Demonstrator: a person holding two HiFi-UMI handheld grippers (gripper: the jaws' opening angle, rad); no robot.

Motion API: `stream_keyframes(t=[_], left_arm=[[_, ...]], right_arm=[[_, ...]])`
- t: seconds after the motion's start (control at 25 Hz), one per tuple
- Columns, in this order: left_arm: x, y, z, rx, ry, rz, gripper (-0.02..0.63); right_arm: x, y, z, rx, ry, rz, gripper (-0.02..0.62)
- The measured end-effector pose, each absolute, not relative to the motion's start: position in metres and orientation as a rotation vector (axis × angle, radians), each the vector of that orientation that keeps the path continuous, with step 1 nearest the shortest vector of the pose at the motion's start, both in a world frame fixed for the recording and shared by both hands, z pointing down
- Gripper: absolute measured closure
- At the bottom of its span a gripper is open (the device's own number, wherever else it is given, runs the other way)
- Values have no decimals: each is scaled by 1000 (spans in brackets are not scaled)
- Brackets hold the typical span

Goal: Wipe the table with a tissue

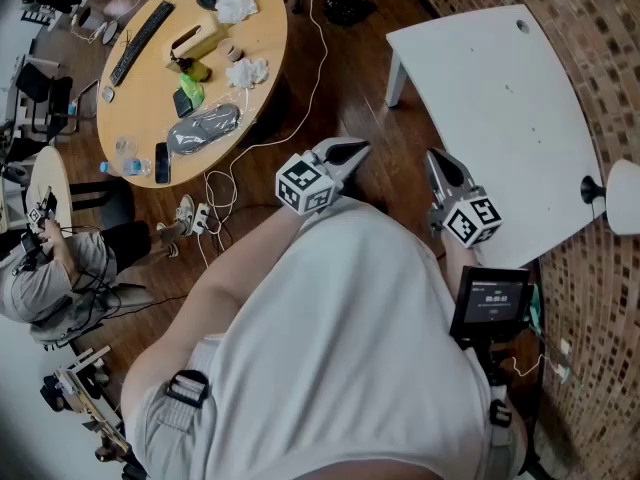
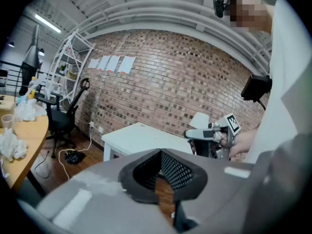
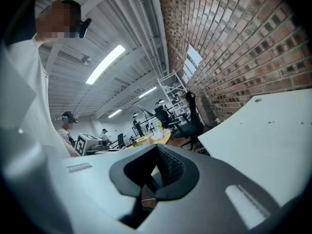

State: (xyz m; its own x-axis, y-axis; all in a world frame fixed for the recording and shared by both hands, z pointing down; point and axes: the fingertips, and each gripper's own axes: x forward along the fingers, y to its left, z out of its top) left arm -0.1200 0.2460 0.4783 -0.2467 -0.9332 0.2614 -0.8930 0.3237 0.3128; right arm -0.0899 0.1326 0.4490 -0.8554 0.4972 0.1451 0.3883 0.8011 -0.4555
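Observation:
The white table (image 1: pixel 500 108) stands at the right by the brick wall, its top bare; it also shows in the left gripper view (image 2: pixel 141 135) and the right gripper view (image 3: pixel 263 135). Crumpled tissues (image 1: pixel 248 71) and a tissue box (image 1: pixel 197 40) lie on the round wooden table (image 1: pixel 150 88) at the upper left, far from both grippers. My left gripper (image 1: pixel 350 151) (image 2: pixel 158 177) is shut and empty, held over the floor before my body. My right gripper (image 1: pixel 435 158) (image 3: pixel 153 172) hangs just off the white table's near edge, jaws together, nothing in them.
The round table also bears a keyboard (image 1: pixel 140 40), a phone (image 1: pixel 162 162), a bottle (image 1: pixel 125 166) and more tissues (image 1: pixel 238 0). Cables (image 1: pixel 300 88) trail over the wooden floor between the tables. A person (image 1: pixel 50 268) sits at the left. A brick wall (image 1: pixel 590 28) borders the right.

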Motion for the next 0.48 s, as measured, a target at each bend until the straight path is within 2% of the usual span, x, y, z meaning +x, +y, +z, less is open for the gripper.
stream_keyframes(t=[0.48], left_arm=[[-204,305,490,1447,-2274,-191,601]], right_arm=[[-170,186,453,-780,-2626,580,588]])
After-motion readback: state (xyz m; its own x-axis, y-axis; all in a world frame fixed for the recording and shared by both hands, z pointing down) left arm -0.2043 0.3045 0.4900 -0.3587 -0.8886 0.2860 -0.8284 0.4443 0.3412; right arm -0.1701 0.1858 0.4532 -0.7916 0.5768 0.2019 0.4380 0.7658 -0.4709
